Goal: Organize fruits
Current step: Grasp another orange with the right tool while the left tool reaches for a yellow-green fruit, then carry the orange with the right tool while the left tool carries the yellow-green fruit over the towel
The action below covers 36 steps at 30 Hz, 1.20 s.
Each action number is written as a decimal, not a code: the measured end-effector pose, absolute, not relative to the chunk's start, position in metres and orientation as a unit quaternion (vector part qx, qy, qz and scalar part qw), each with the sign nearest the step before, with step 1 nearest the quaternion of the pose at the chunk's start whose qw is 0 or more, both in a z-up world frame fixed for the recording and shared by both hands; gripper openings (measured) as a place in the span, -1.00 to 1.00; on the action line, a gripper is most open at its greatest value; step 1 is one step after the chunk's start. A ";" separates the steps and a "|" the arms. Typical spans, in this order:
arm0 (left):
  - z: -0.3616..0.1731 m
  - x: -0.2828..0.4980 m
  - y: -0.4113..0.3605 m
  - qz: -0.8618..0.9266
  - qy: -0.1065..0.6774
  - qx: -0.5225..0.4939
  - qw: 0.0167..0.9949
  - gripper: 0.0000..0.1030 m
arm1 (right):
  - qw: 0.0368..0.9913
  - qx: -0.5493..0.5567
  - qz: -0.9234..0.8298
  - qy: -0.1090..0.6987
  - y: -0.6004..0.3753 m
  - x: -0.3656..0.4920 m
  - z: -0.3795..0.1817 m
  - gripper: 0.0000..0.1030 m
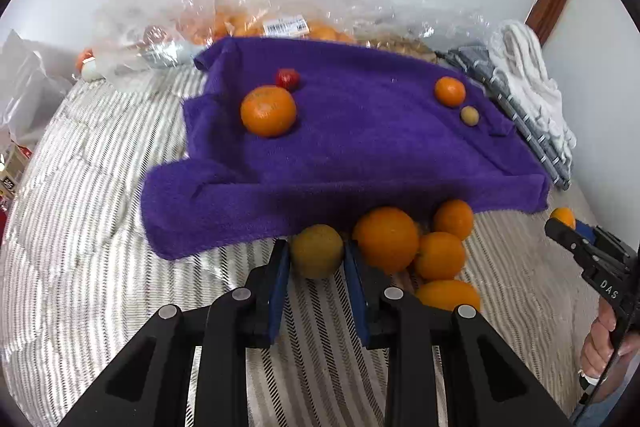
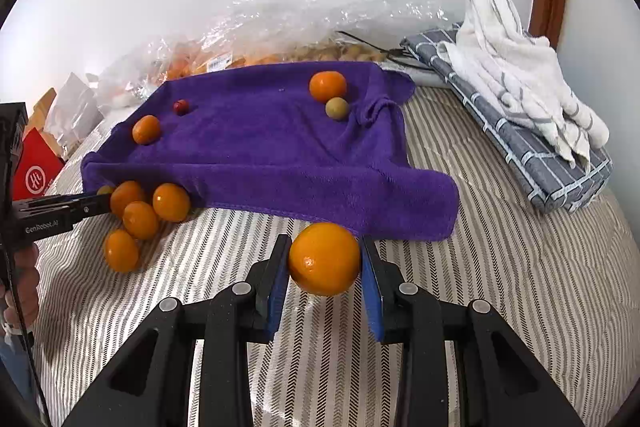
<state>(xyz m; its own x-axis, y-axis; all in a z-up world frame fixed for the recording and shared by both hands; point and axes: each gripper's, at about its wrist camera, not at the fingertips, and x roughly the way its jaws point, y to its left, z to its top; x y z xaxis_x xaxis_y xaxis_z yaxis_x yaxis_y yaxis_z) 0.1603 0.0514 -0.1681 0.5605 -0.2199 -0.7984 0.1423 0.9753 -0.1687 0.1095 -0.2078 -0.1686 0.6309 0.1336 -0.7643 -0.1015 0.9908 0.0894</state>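
A yellowish-green fruit was held between the blue pads of the left gripper, its jaws closed to the fruit's width, at the near edge of a purple towel spread over a striped bedcover. Just to its right, four oranges were clustered on the bedcover, touching one another, tight against the towel's hem. In the right wrist view, a larger orange was framed by the right gripper; the left pad appeared to touch the peel while a thin gap was seen at the right one, so a firm hold could not be confirmed (the jaws stood roughly an orange's width apart). On the towel, two pairs of fruit were laid well apart: an orange beside a small red fruit toward the left, and a smaller orange beside a small tan fruit toward the right. Behind the towel, clear plastic bags of fruit were piled against the wall, and folded cloths were stacked at the right.
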 end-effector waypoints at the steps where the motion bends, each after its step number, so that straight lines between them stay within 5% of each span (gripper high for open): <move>1: -0.163 0.159 0.054 -0.102 0.452 -0.047 0.885 -0.49 | 0.904 0.017 0.065 0.423 -0.208 0.109 -0.166 -0.35; 24: -0.095 0.192 0.072 -0.055 0.354 -0.067 0.931 -0.48 | 0.931 0.014 0.062 0.360 -0.187 0.171 -0.082 -0.35; 36: -0.139 0.216 0.071 -0.059 0.397 -0.068 0.914 -0.48 | 0.915 0.047 0.067 0.396 -0.185 0.216 -0.151 -0.35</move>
